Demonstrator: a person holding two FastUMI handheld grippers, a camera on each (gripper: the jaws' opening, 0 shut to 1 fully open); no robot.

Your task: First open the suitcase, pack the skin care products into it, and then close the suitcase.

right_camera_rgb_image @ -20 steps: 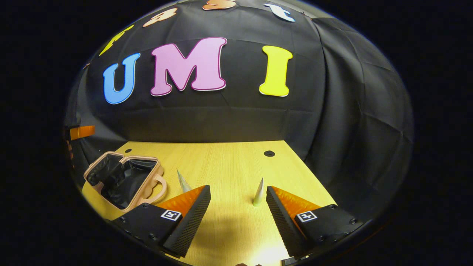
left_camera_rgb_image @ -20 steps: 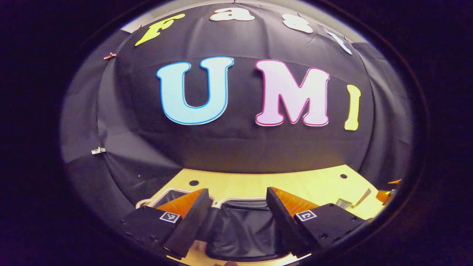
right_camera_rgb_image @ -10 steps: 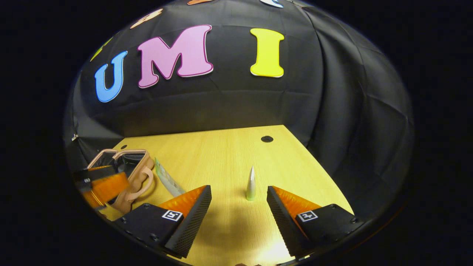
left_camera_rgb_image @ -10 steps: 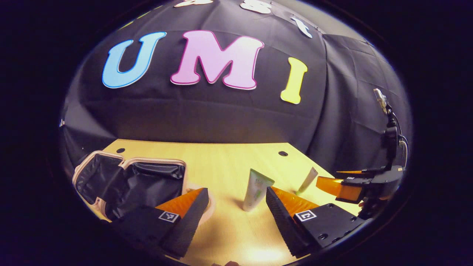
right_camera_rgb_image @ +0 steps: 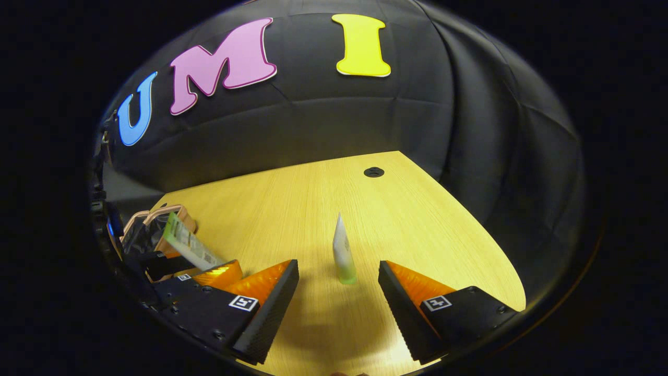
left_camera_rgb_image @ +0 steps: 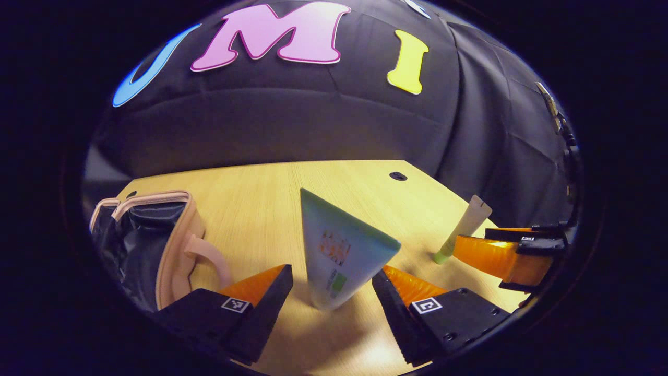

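A wide pale tube (left_camera_rgb_image: 342, 250) stands cap-down on the wooden table (left_camera_rgb_image: 250, 209), between the spread fingers of my left gripper (left_camera_rgb_image: 331, 277); the gripper is open and neither finger presses on the tube. The pink suitcase (left_camera_rgb_image: 175, 245) lies open at the left, its black lining showing. A slim white tube with a green cap (right_camera_rgb_image: 343, 250) stands upright just ahead of my right gripper (right_camera_rgb_image: 338, 265), which is open and not touching it. In the right gripper view the wide tube (right_camera_rgb_image: 190, 248) and the suitcase (right_camera_rgb_image: 156, 222) are at the far left, by the left gripper.
The black cloth wall closes off the back and right side of the table (right_camera_rgb_image: 417, 209). A round cable hole (right_camera_rgb_image: 373, 172) sits near the far edge. In the left gripper view the slim tube (left_camera_rgb_image: 464, 230) stands beside the right gripper (left_camera_rgb_image: 514, 256).
My left gripper swung right from over the suitcase and closed in on the wide tube, which now stands between its fingers. My right gripper tilted down and moved nearer the slim tube.
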